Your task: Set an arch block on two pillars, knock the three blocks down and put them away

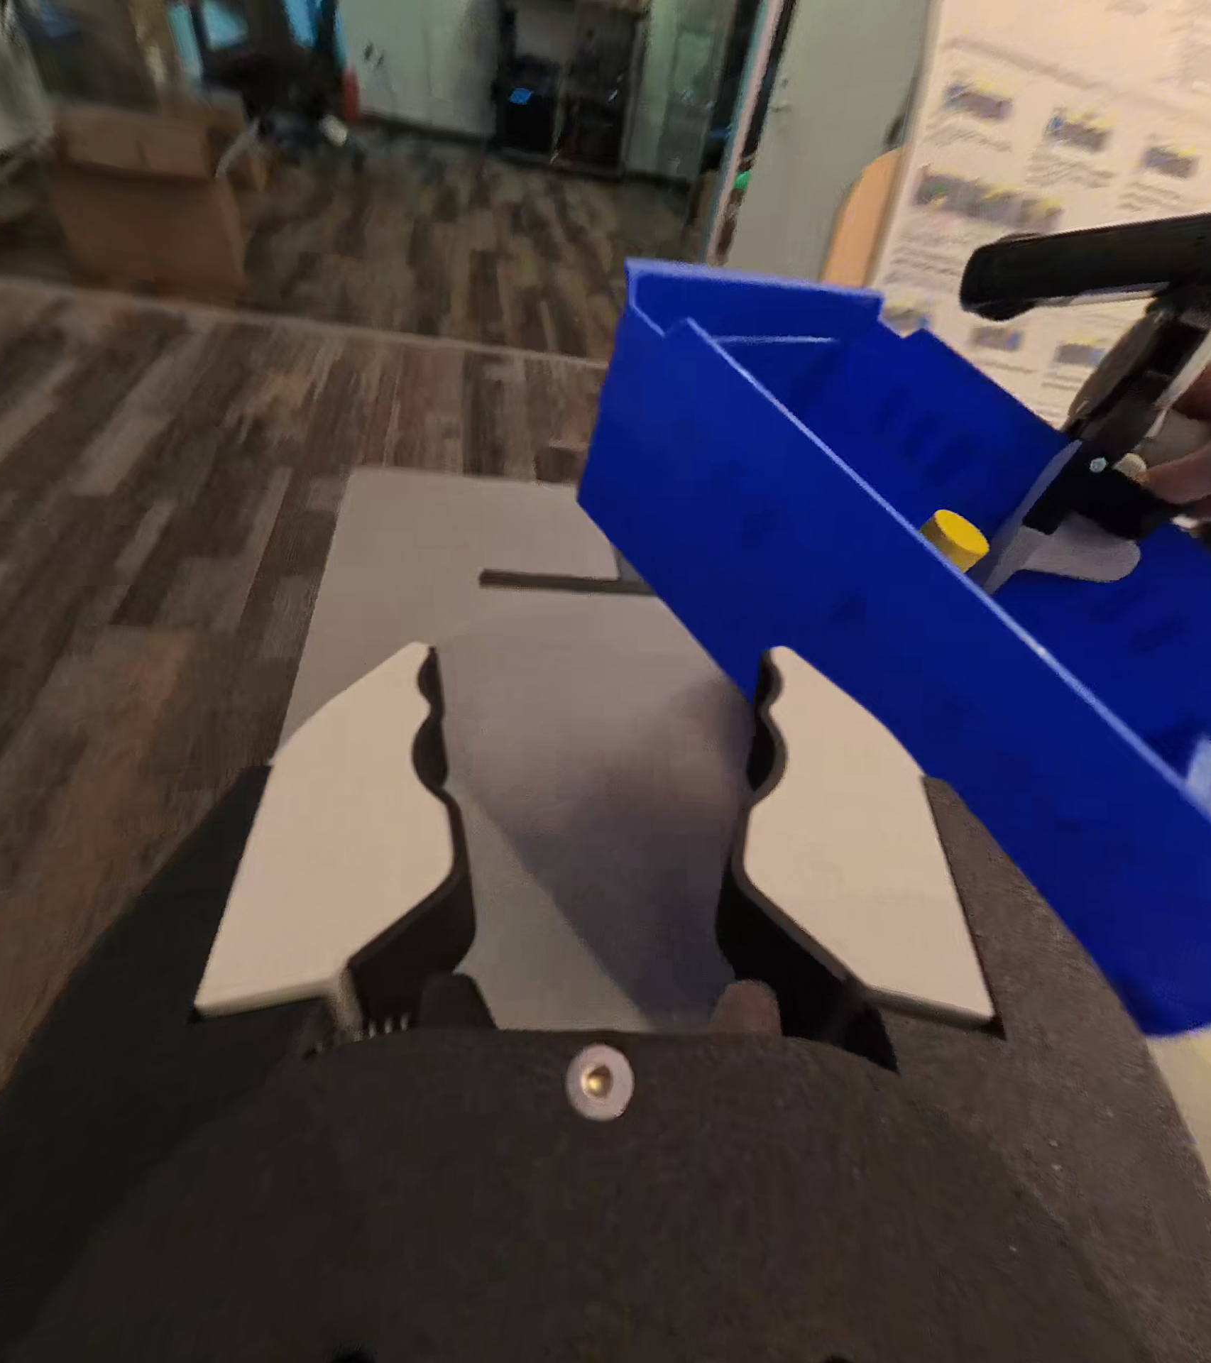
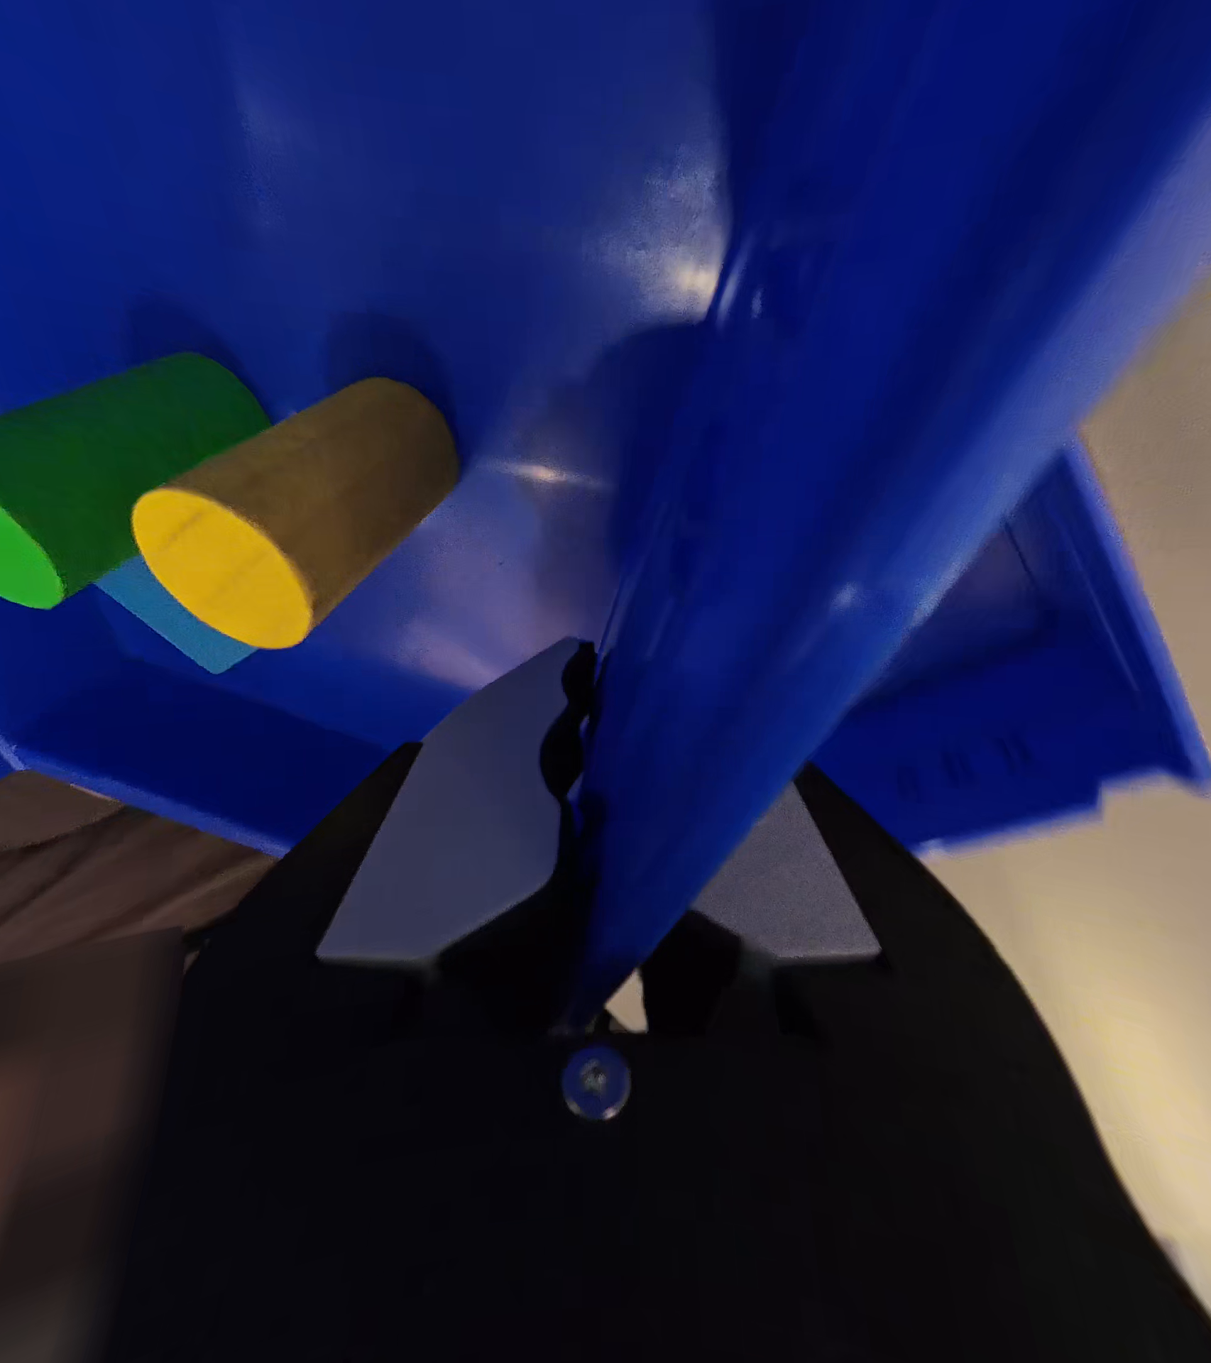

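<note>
- Evidently early: right gripper (image 2: 591,708) pinches the tilted blue bin (image 1: 846,590) wall, seemingly tipping out the yellow cylinder (image 2: 278,516), green cylinder (image 2: 49,487) and light-blue block (image 2: 167,619).
- Left gripper (image 1: 599,726) hangs wide open, empty; next, steady pouring onto the table (image 1: 514,531).

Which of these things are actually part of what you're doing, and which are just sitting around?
Part of the job:
- blue bin, tilted, its wall pinched by the right claw
- yellow cylinder, green cylinder and light blue block inside it
- left claw, open and empty

Just lying about:
- cardboard box
- poster
- table
</note>
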Demonstrator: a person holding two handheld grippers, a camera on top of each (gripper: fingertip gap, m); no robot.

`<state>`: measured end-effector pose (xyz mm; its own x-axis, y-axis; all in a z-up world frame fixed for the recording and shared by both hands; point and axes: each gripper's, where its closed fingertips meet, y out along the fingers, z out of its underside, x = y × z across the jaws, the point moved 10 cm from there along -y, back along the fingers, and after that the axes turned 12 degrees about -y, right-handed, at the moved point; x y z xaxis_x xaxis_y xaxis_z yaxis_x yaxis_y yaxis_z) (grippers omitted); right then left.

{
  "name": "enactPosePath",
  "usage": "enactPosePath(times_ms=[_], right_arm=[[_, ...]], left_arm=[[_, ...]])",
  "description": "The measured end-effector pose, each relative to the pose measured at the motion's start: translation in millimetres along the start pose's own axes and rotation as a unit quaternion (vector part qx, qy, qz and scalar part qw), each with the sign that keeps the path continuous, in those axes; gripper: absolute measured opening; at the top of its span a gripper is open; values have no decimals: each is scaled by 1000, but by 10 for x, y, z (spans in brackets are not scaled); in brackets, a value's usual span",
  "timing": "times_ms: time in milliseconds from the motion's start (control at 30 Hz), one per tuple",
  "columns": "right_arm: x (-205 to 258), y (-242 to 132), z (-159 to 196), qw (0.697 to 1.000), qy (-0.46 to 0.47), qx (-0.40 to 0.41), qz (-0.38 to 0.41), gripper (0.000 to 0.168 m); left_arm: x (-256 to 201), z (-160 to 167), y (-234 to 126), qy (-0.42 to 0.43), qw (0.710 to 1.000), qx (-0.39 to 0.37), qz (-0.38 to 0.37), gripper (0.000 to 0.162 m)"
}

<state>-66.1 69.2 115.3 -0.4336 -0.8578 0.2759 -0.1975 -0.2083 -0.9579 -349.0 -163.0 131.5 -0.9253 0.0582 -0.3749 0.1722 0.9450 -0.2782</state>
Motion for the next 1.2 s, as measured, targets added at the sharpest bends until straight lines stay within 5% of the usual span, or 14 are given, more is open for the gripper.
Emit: enactPosePath(times_ms=[133,267,567,633,800,933,1067,1200], right_arm=[[348,450,-661,999,-41,-2,-31,6],[511,817,-1004,999,-43,18,-28,6],[246,1777,-987,995,24,90,21,7],[207,1805,-942,997,41,72,3,8],[307,1301,-832,997,-27,-35,64,20],[394,529,-319,957,-84,-205,188,41],[52,172,614,916,7,-191,353,70],[-444,291,1412,927,175,-161,289,74]], left_arm=[[369,28,-115,-95,995,3,0,95],[598,40,-285,-133,990,-41,21,83],[857,264,181,-160,977,134,-44,75],[869,300,280,-161,973,164,-34,62],[879,442,534,-154,957,240,-49,68],[925,593,808,-151,941,296,-66,69],[982,731,986,-185,920,342,-53,63],[976,831,1094,-179,905,381,-67,48]])
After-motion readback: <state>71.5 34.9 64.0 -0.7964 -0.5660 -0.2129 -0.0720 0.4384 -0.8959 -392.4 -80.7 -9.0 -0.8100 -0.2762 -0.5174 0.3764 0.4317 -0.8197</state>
